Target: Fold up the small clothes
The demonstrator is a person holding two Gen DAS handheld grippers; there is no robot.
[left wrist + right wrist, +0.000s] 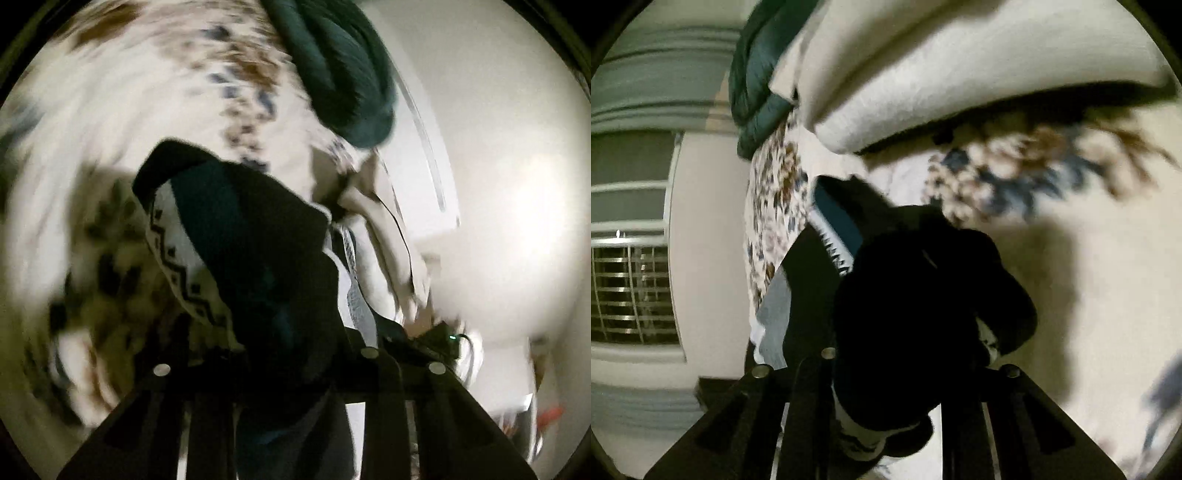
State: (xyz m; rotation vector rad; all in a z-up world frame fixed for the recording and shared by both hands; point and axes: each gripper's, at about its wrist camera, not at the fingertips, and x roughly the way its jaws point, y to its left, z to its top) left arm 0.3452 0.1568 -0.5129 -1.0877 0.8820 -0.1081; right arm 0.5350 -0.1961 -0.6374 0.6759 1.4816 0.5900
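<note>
Here, in the left wrist view, the left gripper [295, 354] is gripping a dark garment [255, 236] with a white zigzag-patterned band; its jaws are nearly closed and the cloth is bunching between them and draping forward over the fingers. The garment is hanging lifted above a floral bedspread [155, 92], which is smeared by blur. A dark green cushion [332, 66] is lying at the far end of the bed, beside a pale wall.

In the right wrist view, the right gripper [905, 369] is likewise pinching the same dark garment [923, 295], jaws drawn close on the fabric, which is covering the fingertips. A cream pillow [960, 74] is resting on the bedspread [1089, 277] beyond, touching the green cushion [757, 92]. A window with blinds [631, 291] is showing at left.
</note>
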